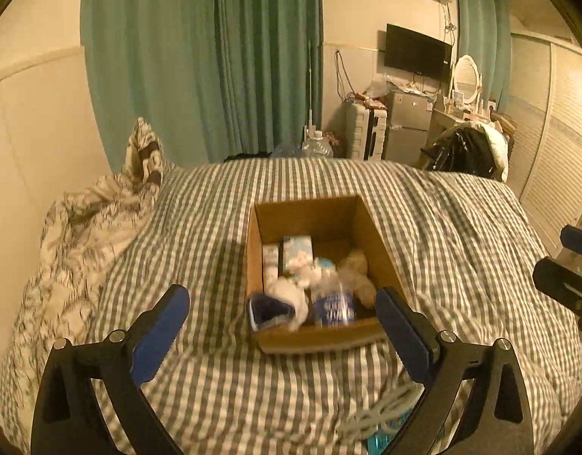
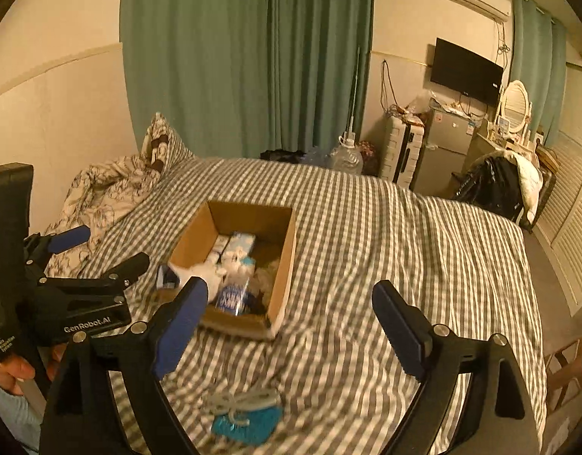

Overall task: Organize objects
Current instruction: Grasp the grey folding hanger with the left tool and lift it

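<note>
An open cardboard box [image 1: 370, 223] [image 2: 287, 265] sits on the checked bed. It holds small cartons [image 1: 297, 252] [image 2: 237, 244], a water bottle [image 1: 334, 305] [image 2: 232, 297], white cloth [image 1: 291, 295] and a dark blue sock [image 1: 268, 313] hanging over its near left corner. A white cord [image 2: 239, 402] lies on a teal pouch [image 2: 247, 426] on the bed in front of the box; both show near the bottom of the left wrist view [image 1: 385, 417]. My left gripper [image 1: 283, 303] is open and empty just before the box. My right gripper [image 2: 291, 295] is open and empty above the bed, right of the box.
A crumpled patterned duvet [image 1: 82, 235] [image 2: 105, 189] lies at the bed's left against the wall. Green curtains [image 1: 200, 57] hang behind. A suitcase, a fridge [image 2: 442, 148], a wall TV [image 2: 467, 72] and a chair with clothes [image 2: 499, 185] stand beyond the bed.
</note>
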{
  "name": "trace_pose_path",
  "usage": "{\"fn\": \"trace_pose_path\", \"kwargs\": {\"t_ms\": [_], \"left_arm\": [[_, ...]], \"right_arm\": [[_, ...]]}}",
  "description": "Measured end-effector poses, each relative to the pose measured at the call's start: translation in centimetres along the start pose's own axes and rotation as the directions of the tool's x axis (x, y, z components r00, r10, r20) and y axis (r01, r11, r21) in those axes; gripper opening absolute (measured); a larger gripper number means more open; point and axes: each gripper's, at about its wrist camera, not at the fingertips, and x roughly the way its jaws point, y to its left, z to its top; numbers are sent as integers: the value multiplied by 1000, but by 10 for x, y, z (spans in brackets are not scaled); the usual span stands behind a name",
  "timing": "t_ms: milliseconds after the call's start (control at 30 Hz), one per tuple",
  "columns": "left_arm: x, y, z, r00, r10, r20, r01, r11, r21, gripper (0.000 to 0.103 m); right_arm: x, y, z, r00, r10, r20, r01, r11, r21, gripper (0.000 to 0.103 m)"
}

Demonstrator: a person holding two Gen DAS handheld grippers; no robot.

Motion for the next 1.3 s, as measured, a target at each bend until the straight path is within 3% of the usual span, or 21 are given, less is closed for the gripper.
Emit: {"fn": "trace_pose_path", "kwargs": {"t_ms": [267,400,667,833,1033,1300], "left_arm": [[17,-7,-62,996,1,-87,0,1000,5,101],[39,-15,-94,988,-5,-156,9,1000,24,101],[83,-43,-148,963,-8,-268,45,990,131,101],[96,-66,-164,956,-19,-293,95,965,246,101],[104,-88,-169,946,-83,-312,187,929,320,98],[129,-80,-156,897,-178,-405,290,929,232,96]], "right_arm": [[29,8,-67,992,-19,-122,20,1000,5,89],[56,11,-100,976,-42,-212,40,999,-13,89],[86,4,-126,955,-50,-291,52,999,0,89],[99,-4,-130,944,-25,-329,45,998,51,89],[108,-10,-132,936,-8,-351,42,995,88,89],[115,-8,-134,927,-20,-375,58,994,89,89]]}}
